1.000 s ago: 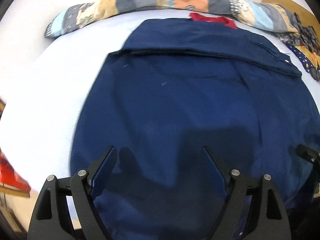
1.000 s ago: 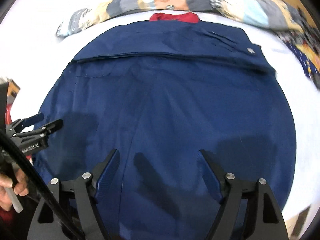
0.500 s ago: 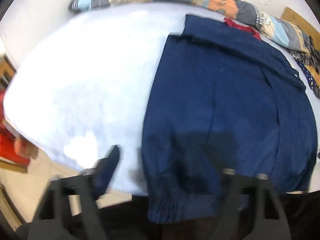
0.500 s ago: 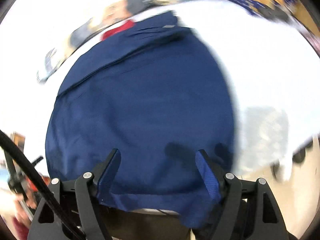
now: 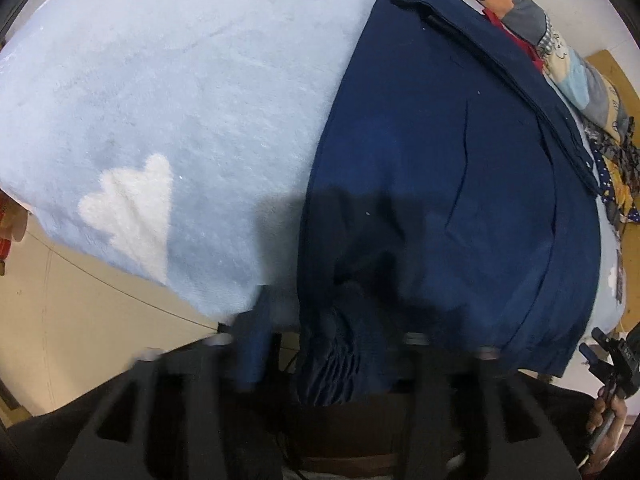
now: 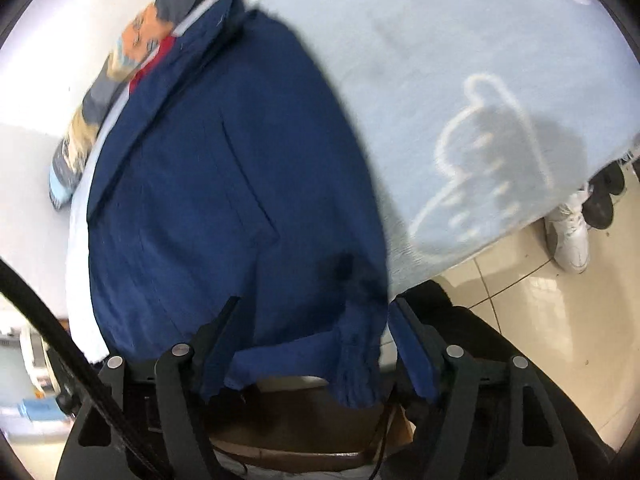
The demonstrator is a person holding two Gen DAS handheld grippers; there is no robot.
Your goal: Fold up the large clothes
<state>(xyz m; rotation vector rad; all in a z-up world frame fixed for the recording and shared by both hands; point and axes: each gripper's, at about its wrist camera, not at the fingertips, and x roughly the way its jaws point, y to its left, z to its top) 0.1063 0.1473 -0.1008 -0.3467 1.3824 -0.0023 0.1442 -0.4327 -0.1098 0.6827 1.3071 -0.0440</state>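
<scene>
A large navy jacket (image 5: 448,168) lies flat on a light blue blanket (image 5: 180,100), its folded top edge at the far side and its ribbed hem hanging over the near bed edge. My left gripper (image 5: 332,340) is open at the hem's left corner, the gathered cuff (image 5: 340,356) between its jaws. In the right wrist view the jacket (image 6: 224,184) fills the left half. My right gripper (image 6: 316,344) is open around the hem's right corner (image 6: 356,364). The right gripper also shows in the left wrist view (image 5: 612,360).
A patchwork quilt roll (image 5: 568,52) and a red garment (image 5: 516,36) lie beyond the jacket. The bed edge drops to a tiled floor (image 6: 532,320), where white and dark shoes (image 6: 572,236) stand. A black cable (image 6: 48,320) crosses the right view's left side.
Both grippers have pulled back from over the jacket's middle to the near bed edge and spread apart, left to the hem's left corner, right to its right corner. Both stay open.
</scene>
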